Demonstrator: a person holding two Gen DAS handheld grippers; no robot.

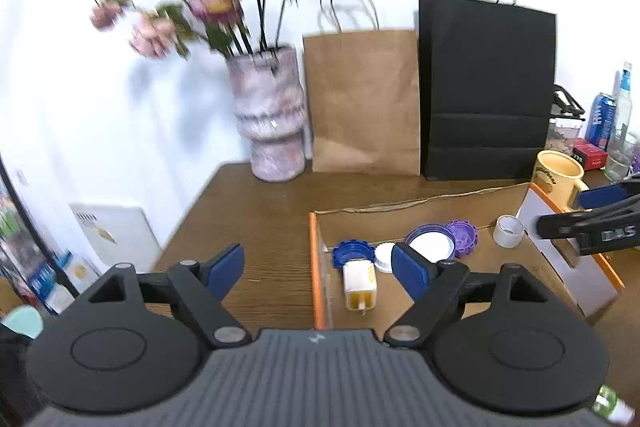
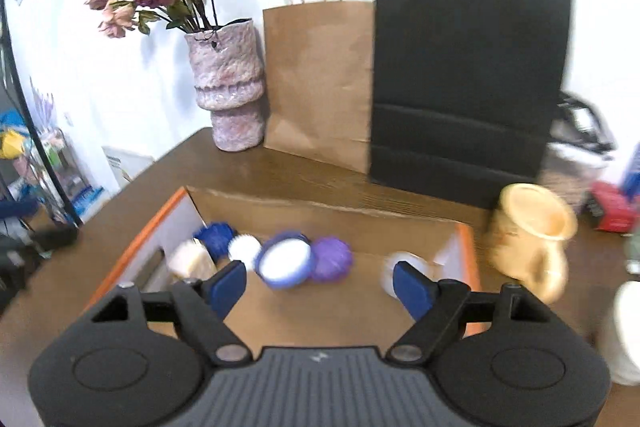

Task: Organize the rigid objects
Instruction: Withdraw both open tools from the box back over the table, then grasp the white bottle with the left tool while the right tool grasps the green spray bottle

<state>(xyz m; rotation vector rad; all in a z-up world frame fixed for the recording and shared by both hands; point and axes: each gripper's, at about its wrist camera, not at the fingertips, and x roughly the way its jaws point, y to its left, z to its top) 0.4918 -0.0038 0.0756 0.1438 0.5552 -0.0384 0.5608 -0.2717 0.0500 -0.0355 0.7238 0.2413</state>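
Observation:
An orange-edged cardboard box [image 1: 318,267] [image 2: 140,239] lies on the wooden table. In it lie a dark blue cap [image 1: 352,250] [image 2: 214,233], a white cap [image 1: 385,257] [image 2: 244,249], a large blue lid with a white inside [image 1: 432,243] [image 2: 285,261], a purple cap [image 1: 462,235] [image 2: 332,258], a clear tape roll [image 1: 508,231] [image 2: 390,269] and a white-and-yellow charger [image 1: 360,285] [image 2: 191,263]. My left gripper [image 1: 320,269] is open and empty above the box's left wall. My right gripper [image 2: 320,285] [image 1: 592,215] is open and empty over the box.
A yellow mug [image 1: 558,177] [image 2: 530,235] stands right of the box. A pink vase with flowers [image 1: 270,115] [image 2: 230,91], a brown paper bag [image 1: 364,99] [image 2: 320,79] and a black paper bag [image 1: 486,87] [image 2: 468,87] stand along the wall. Cans and a red box [image 1: 590,155] sit far right.

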